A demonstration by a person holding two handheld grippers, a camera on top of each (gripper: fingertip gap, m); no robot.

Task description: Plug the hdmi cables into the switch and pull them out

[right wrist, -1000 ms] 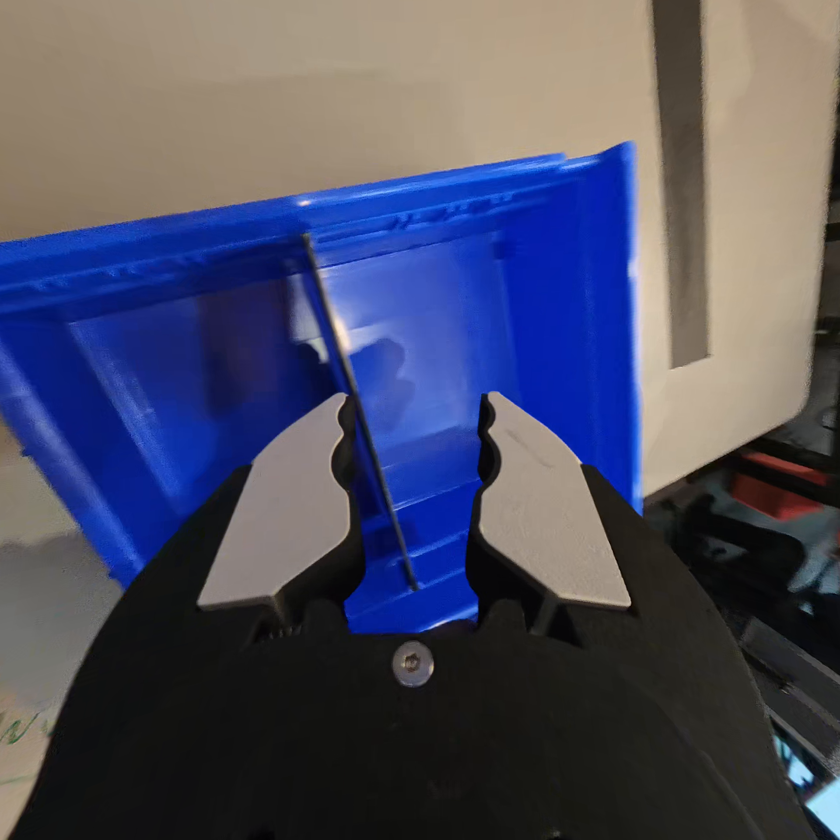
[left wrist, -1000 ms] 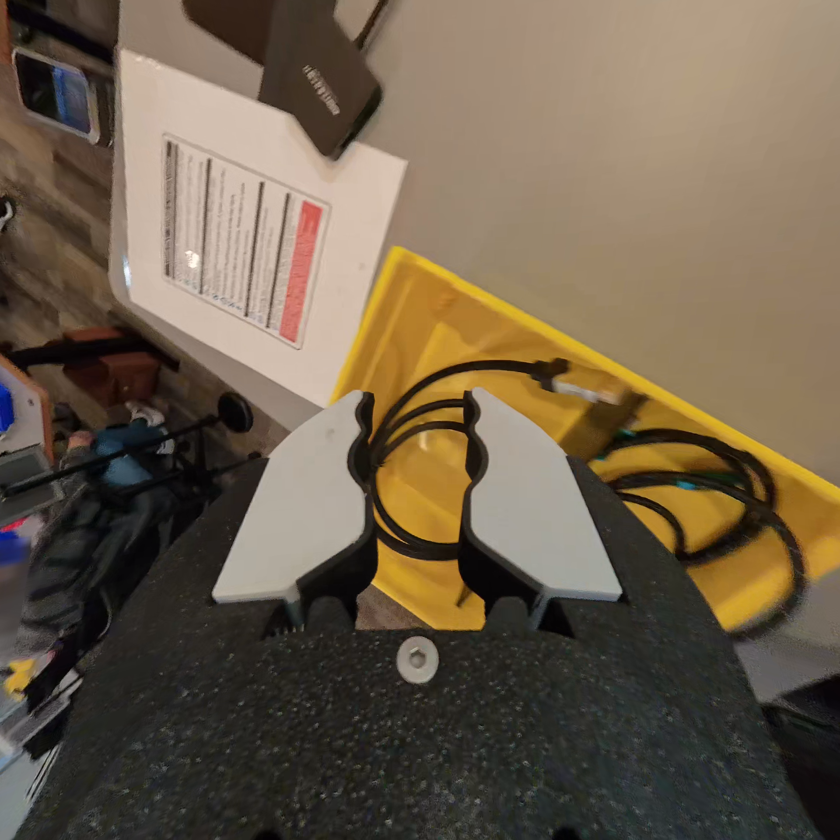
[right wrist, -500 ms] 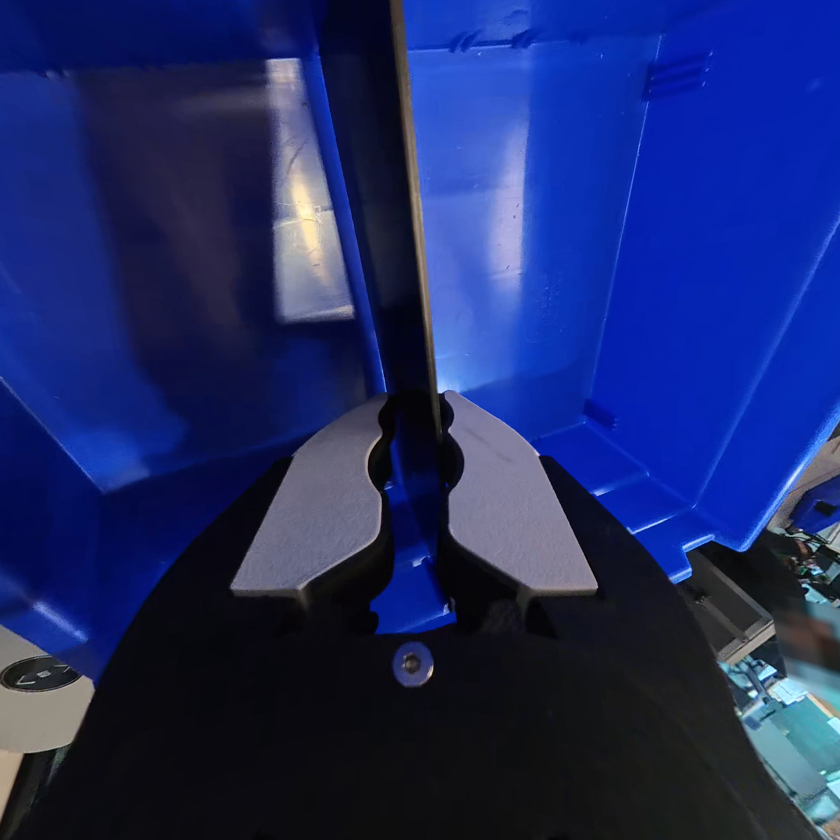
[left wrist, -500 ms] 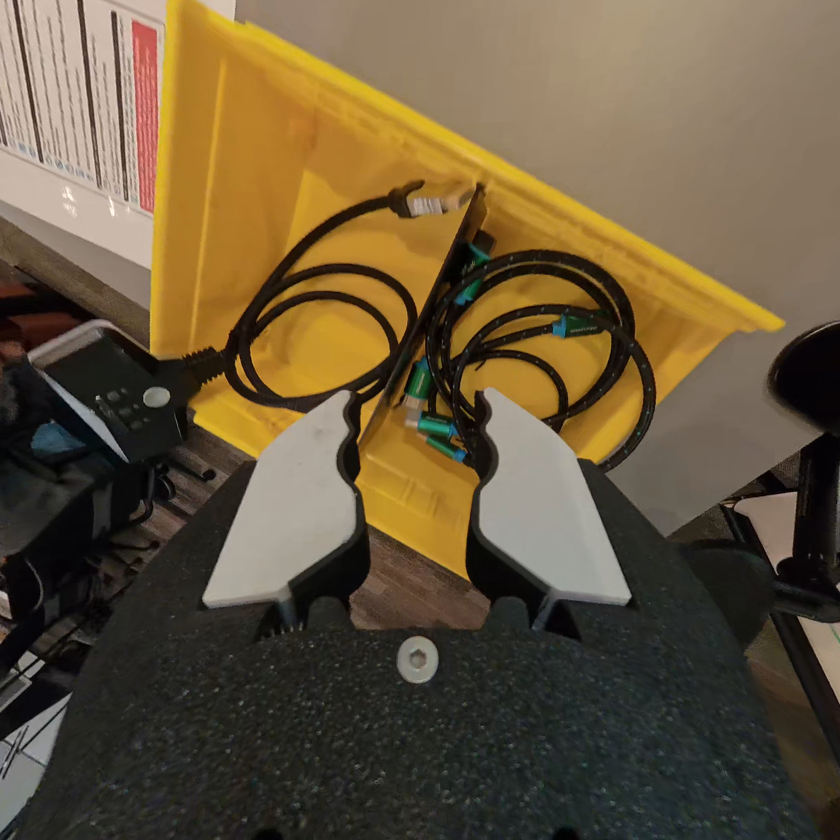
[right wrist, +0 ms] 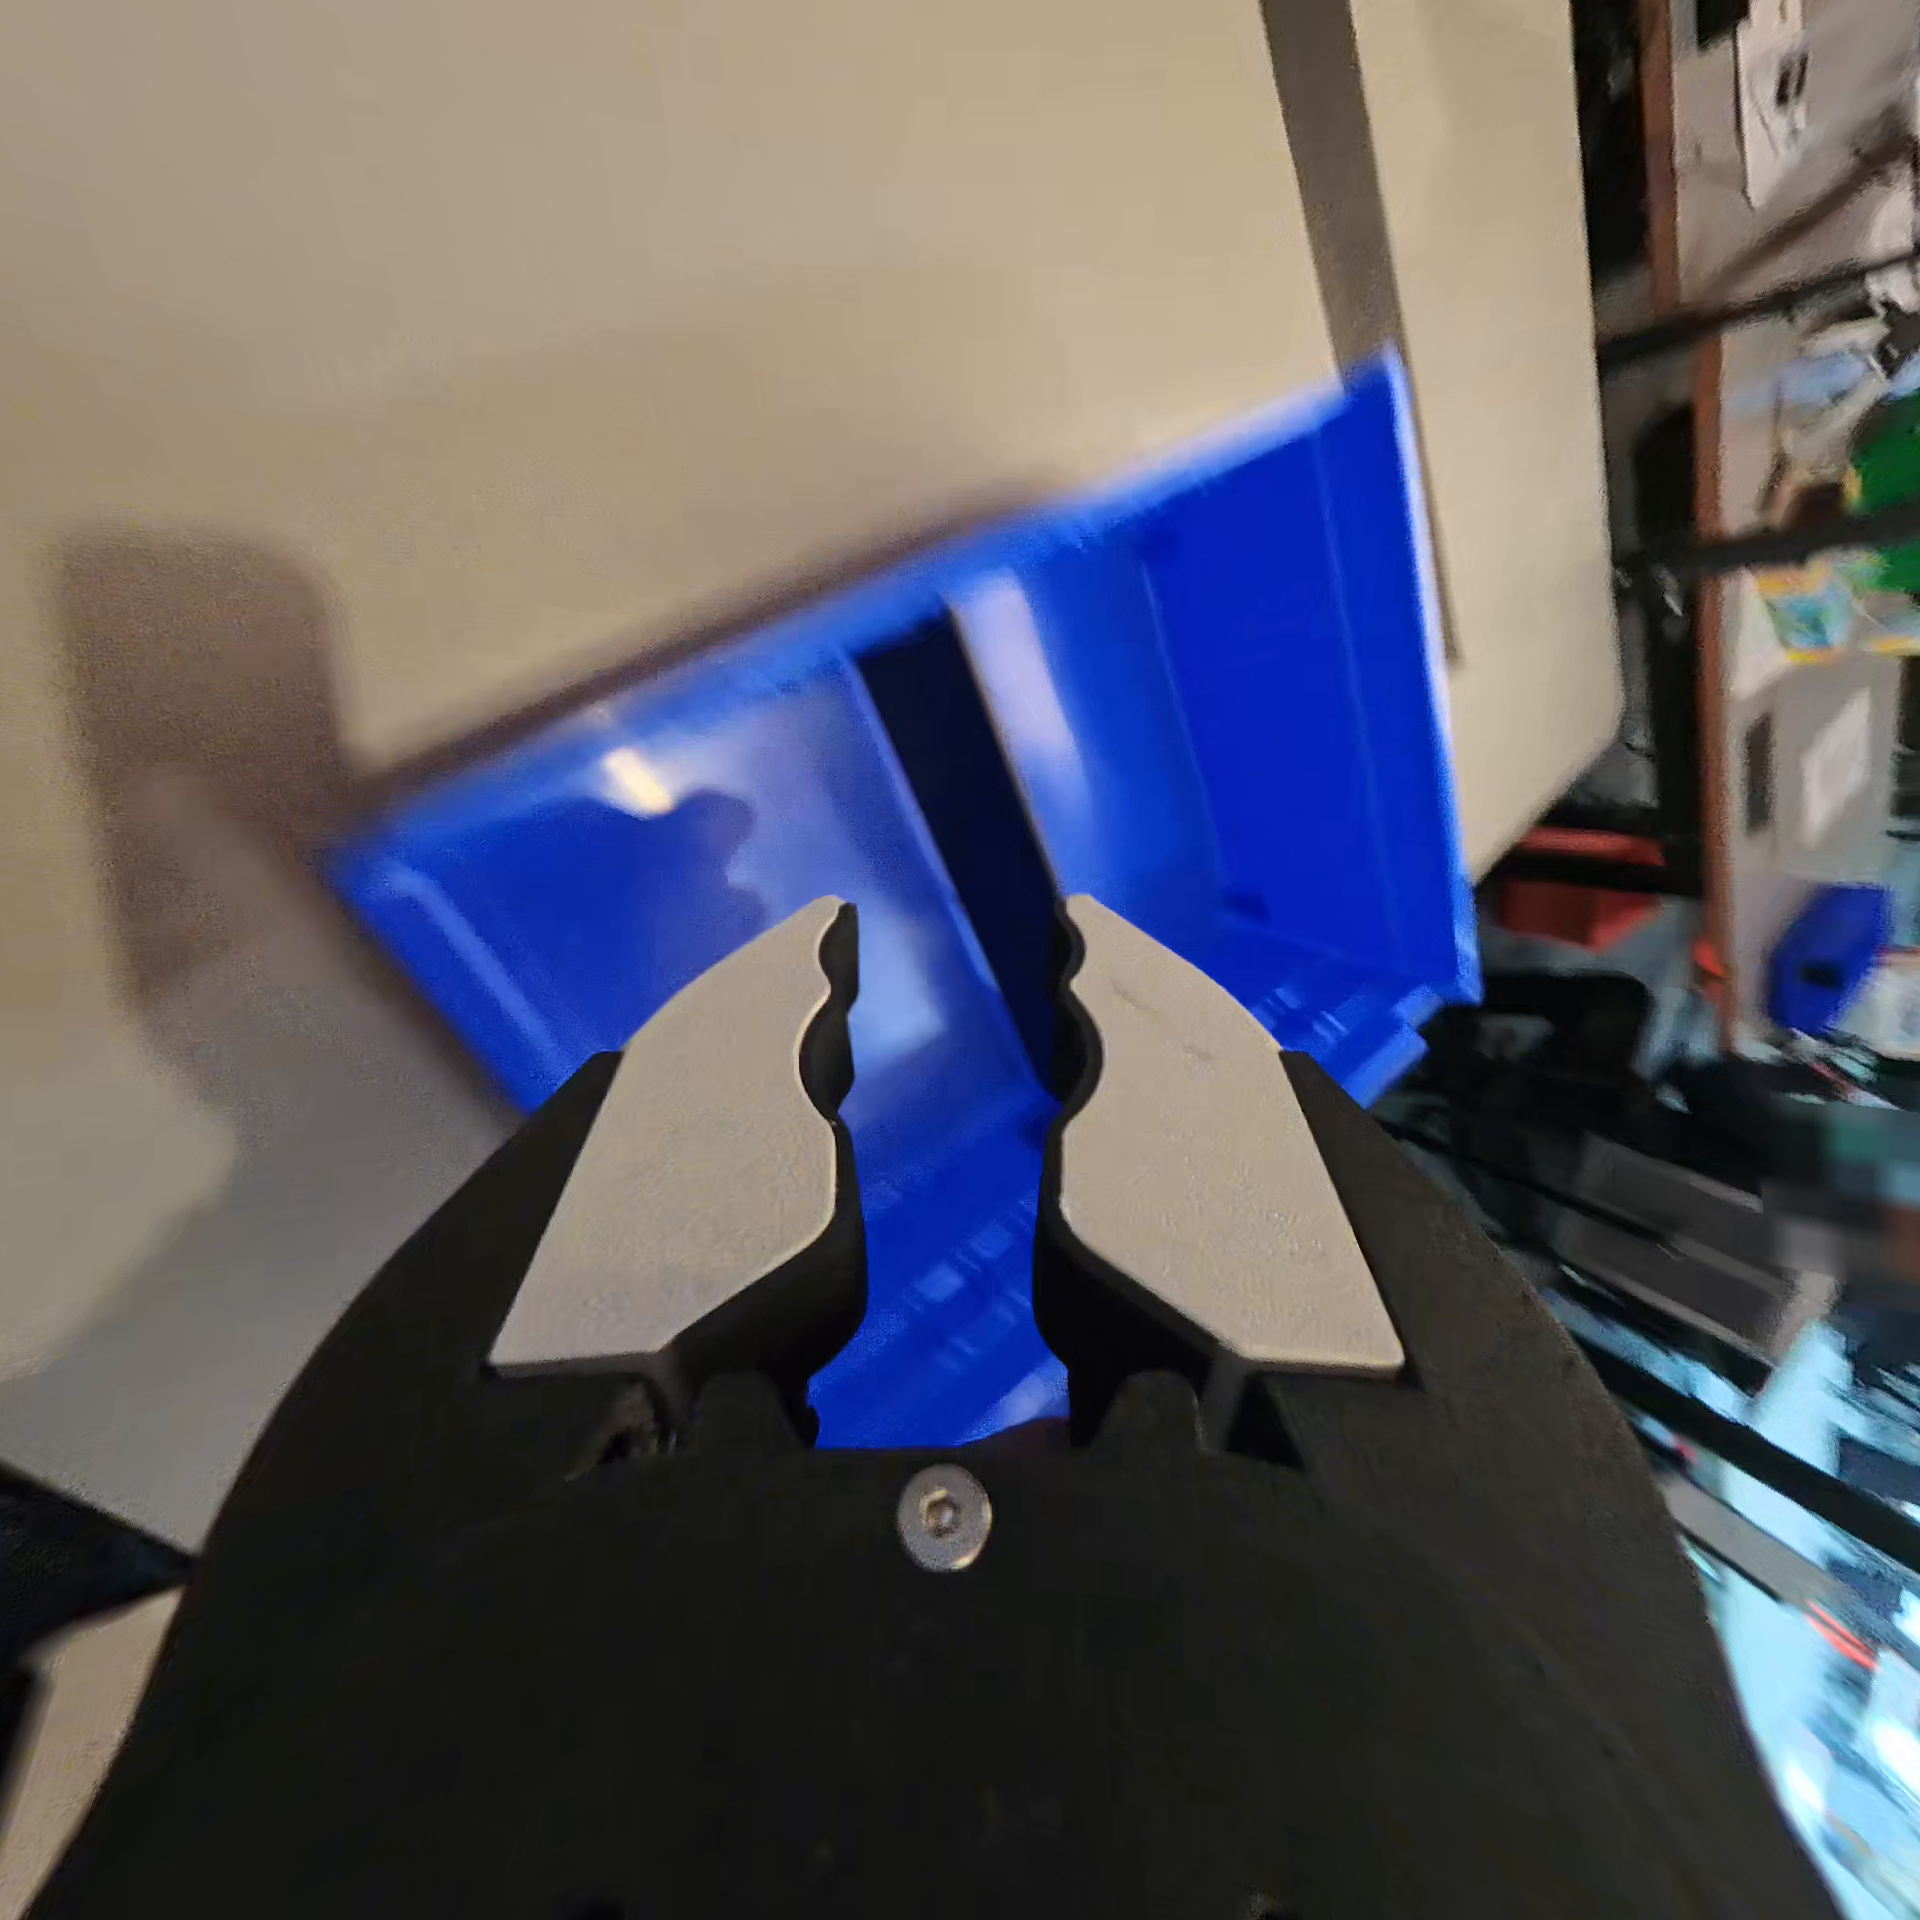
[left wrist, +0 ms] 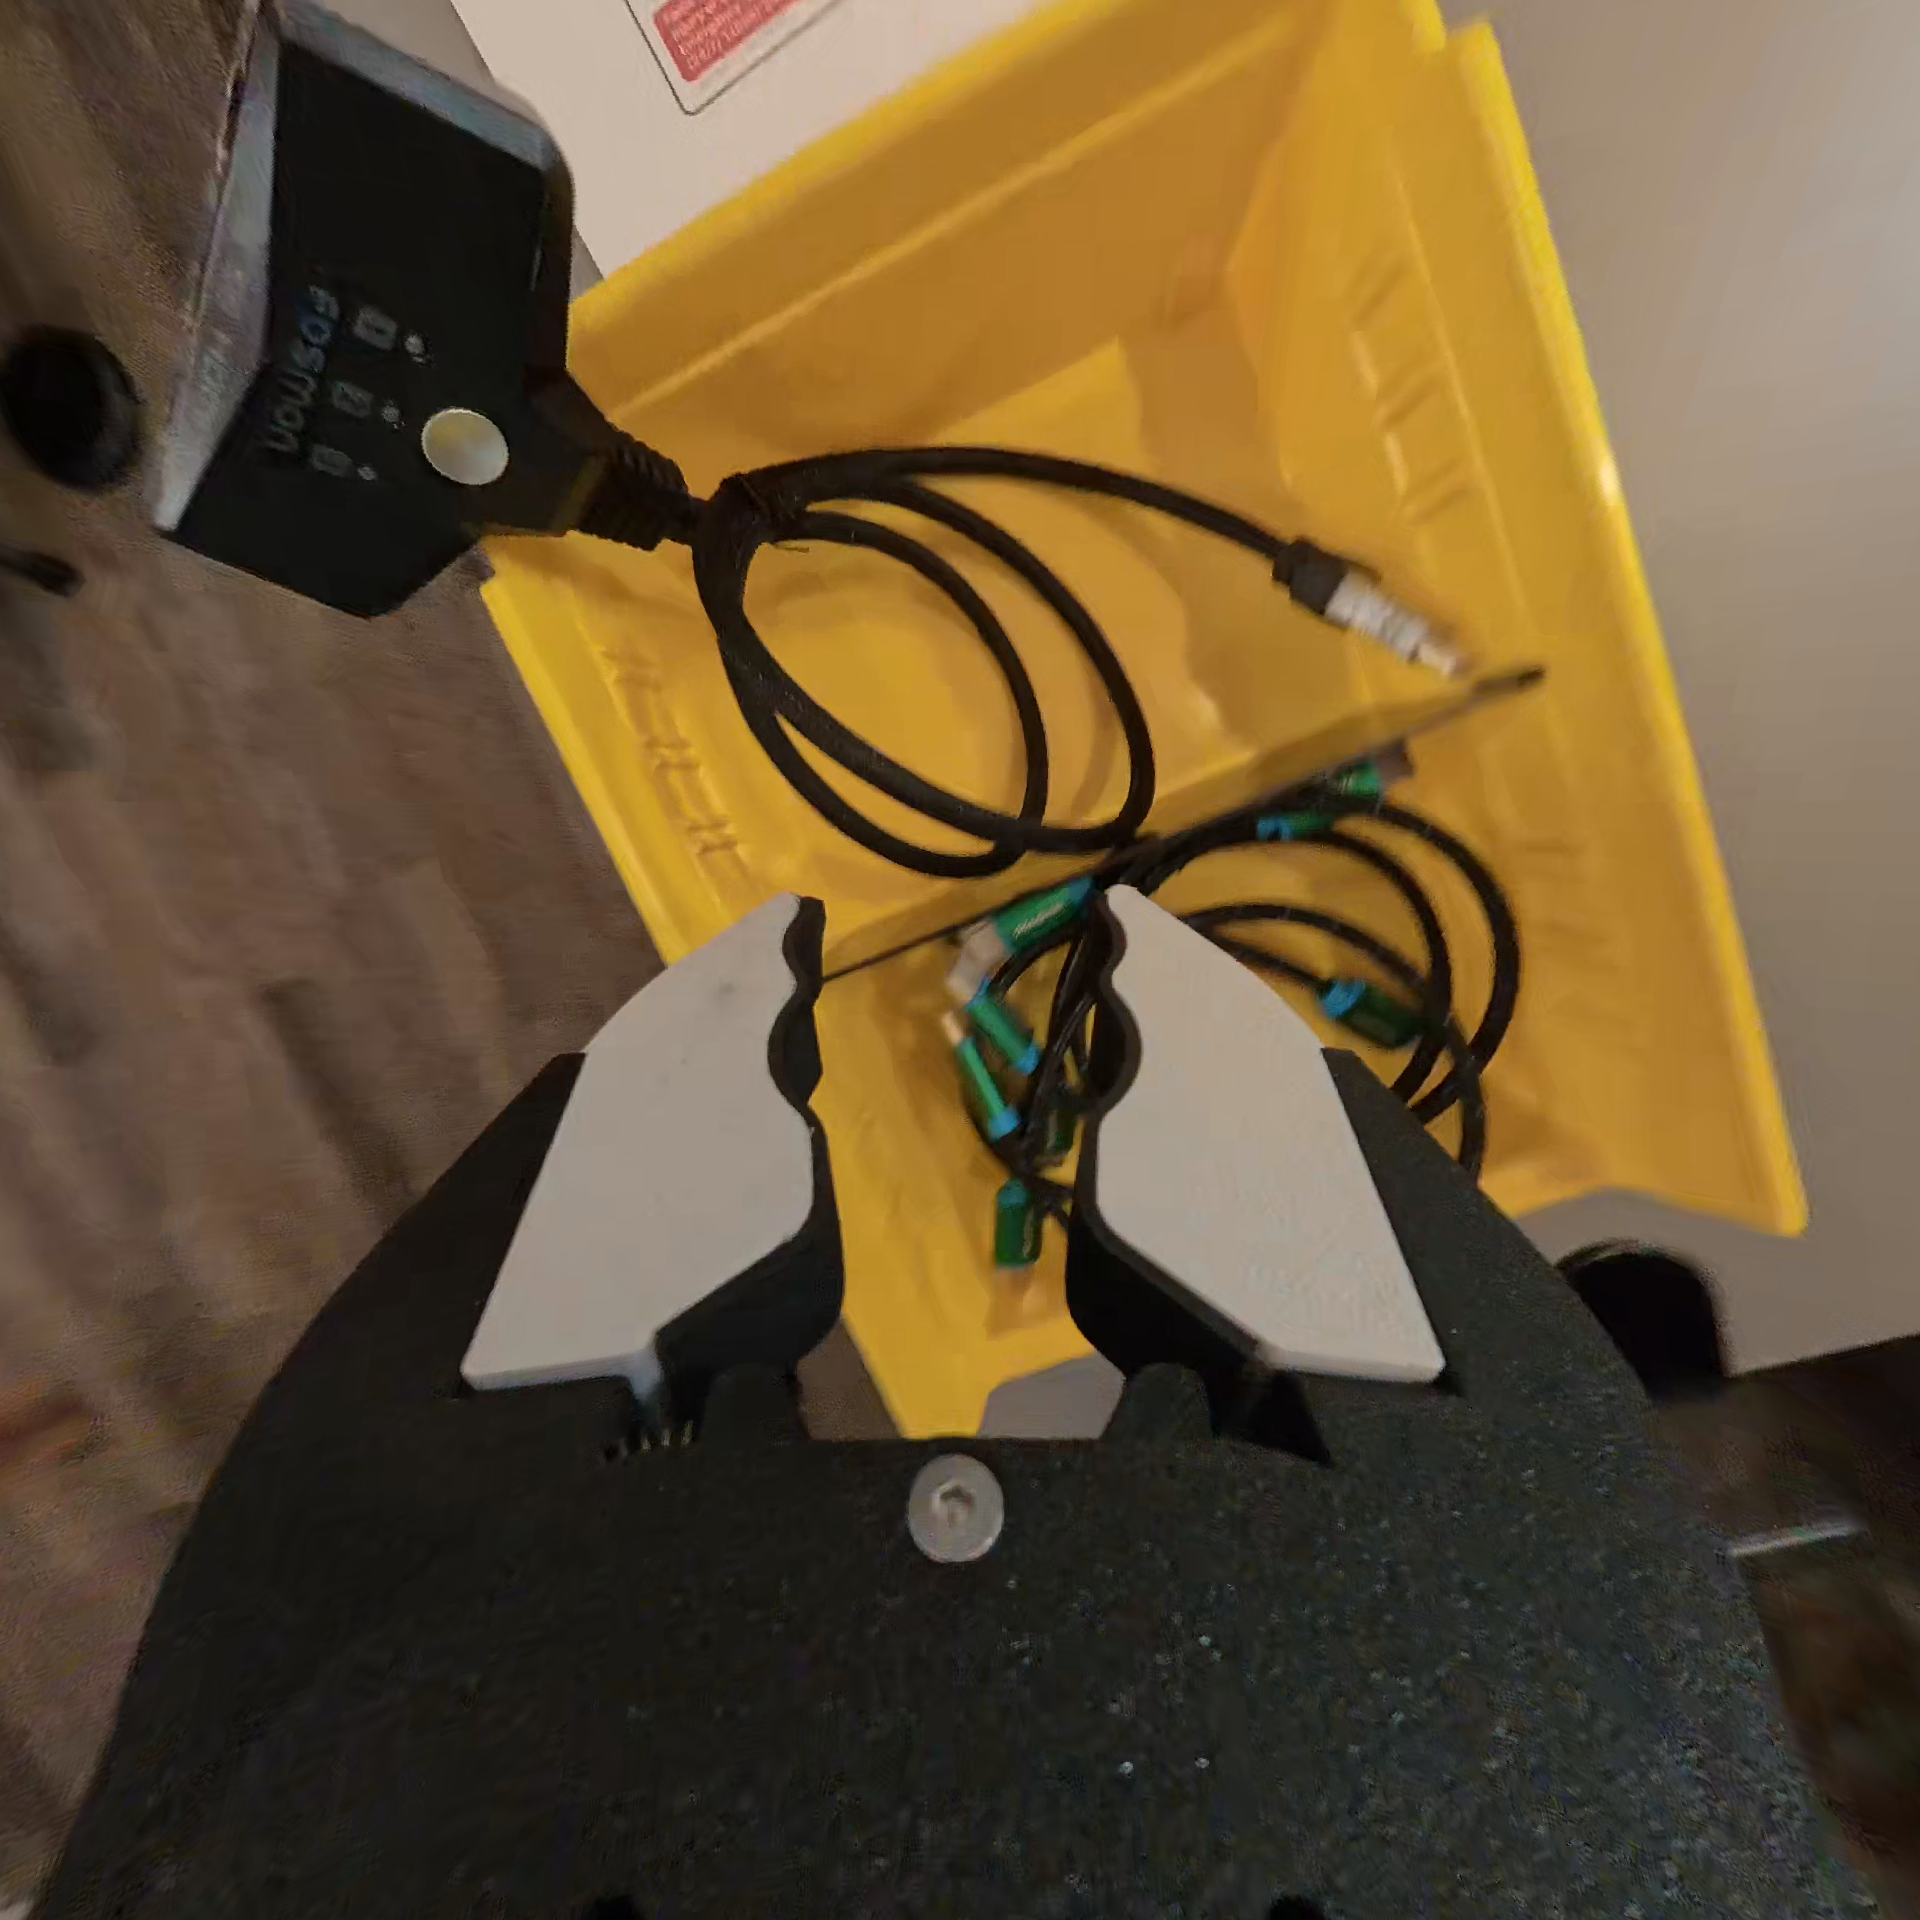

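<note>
Claws spread over two divided bins

Fingers of the left gripper stand well apart, nothing pinched between them; they hang over the near end of a yellow bin that rests on a pale table; a thin dark divider splits the bin in two. Beyond the divider lies a coiled black braided cable with a silver plug, running out over the bin's rim to a black box with a round silver button; the box carries pale lettering and small symbols. On the near side of the divider lies a bundle of black cables with green plugs; some strands and a green plug show just inside the right finger, whether touching it I cannot tell; one green plug bears small writing. A white sheet with a red printed block lies past the bin.

The right gripper is likewise spread, its grasp bare; through the gap shows a blue bin on the same sort of pale surface, much blurred; a dark divider stands upright in it, its near part seen close by the right finger; contact cannot be judged. A grey strip crosses the table beyond the bin; blurred clutter fills the right edge.
</note>
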